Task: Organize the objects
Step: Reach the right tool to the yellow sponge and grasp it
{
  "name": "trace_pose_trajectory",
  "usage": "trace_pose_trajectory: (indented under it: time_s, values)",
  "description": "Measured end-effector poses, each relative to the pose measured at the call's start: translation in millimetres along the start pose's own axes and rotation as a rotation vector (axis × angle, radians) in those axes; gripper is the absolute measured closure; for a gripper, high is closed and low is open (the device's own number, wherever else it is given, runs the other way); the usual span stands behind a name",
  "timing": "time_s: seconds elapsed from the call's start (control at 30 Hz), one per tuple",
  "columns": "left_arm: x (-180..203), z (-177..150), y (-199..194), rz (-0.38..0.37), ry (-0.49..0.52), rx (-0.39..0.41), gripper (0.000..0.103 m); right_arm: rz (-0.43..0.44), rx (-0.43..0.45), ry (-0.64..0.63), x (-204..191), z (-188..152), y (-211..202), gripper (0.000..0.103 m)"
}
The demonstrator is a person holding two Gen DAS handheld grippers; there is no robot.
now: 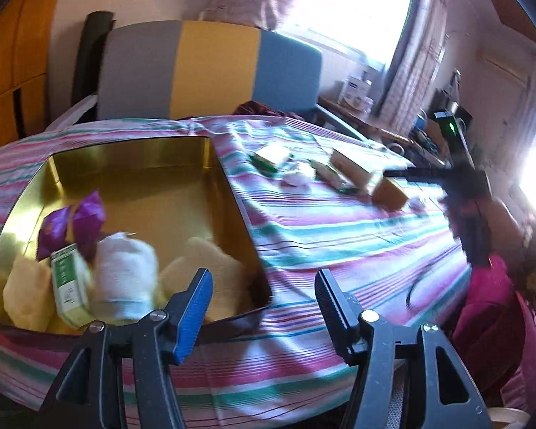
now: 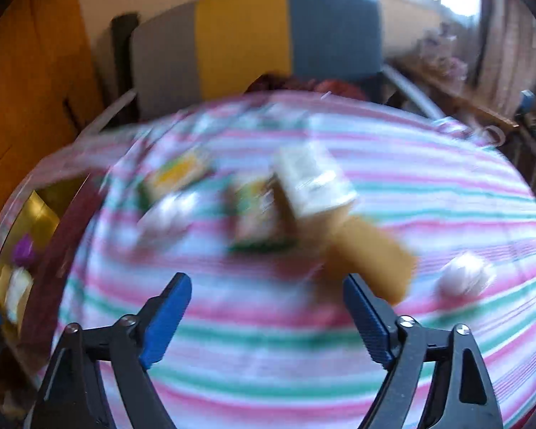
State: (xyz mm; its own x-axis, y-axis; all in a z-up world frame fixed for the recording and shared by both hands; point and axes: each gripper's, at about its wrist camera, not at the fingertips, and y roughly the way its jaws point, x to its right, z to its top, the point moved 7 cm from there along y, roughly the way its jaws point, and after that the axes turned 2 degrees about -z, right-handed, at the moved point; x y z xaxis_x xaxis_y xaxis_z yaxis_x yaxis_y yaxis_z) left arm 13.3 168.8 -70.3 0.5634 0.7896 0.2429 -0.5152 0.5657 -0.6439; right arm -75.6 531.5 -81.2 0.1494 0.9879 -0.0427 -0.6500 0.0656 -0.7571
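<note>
my right gripper [image 2: 266,316] hangs spread and empty over the striped cloth [image 2: 268,368]. just beyond its right finger lies a tan box [image 2: 371,264], blurred, its long axis running from far-left to near-right. it looks light and stiff, probably cardboard; i'd pinch across its short sides. behind it a white-topped carton [image 2: 314,182] touches a green one [image 2: 259,214]. my left gripper [image 1: 264,309] is also spread, empty, at the near corner of the gold tin [image 1: 228,186], which holds soft pouches.

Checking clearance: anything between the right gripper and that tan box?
Only bare striped cloth in the right wrist view. The tan box lies just beyond the open right gripper.
</note>
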Motion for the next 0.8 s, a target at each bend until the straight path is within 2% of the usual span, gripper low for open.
trace_pose_trajectory:
  time_s: [0.2,0.3,0.57,0.7,0.8]
  values:
    - [31,-1,12,-0.042,0.071,-0.050,0.043,-0.037,0.037,0.031,42,15,24,0.013]
    - [43,-3,17,-0.058,0.107,-0.073,0.043,-0.020,0.065,0.041,50,13,35,0.013]
    - [71,1,41,-0.116,0.126,-0.110,0.043,0.013,-0.080,0.027,52,-1,65,0.014]
    - [78,6,48,-0.118,0.132,-0.119,0.043,0.001,-0.097,0.015,49,-6,58,0.019]
    - [79,16,53,-0.108,0.133,-0.114,0.043,-0.041,-0.131,0.005,52,-11,56,0.021]
